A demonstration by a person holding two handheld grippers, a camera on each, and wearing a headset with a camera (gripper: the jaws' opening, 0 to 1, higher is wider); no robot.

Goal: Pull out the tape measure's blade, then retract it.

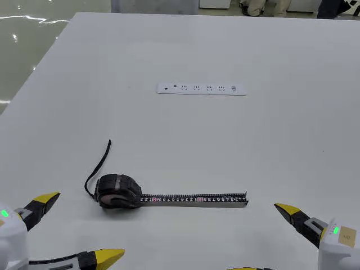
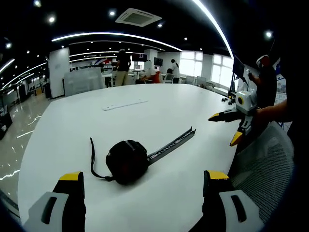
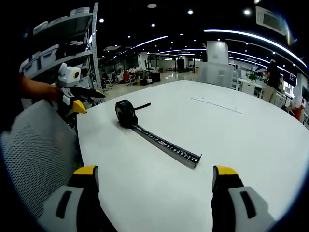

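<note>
Left claw (image 2: 143, 176): wide open, empty
Right claw (image 3: 155, 170): wide open, empty
Black round tape measure (image 1: 117, 192): blade (image 1: 194, 199) out toward 3 o'clock

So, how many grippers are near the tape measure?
2: the left gripper at near left, the right gripper at near right, both open, clear of the tape measure.

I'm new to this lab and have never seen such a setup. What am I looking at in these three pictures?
A person holds a two-jaw gripper in each hand. The head view comes from a headset camera looking down; the two round views come from cameras riding on the grippers. The left gripper and right gripper are both open, holding nothing. On the white table lies a black tape measure, its blade pulled out, a strap trailing from its case. Farther back lies a white power strip.
</note>
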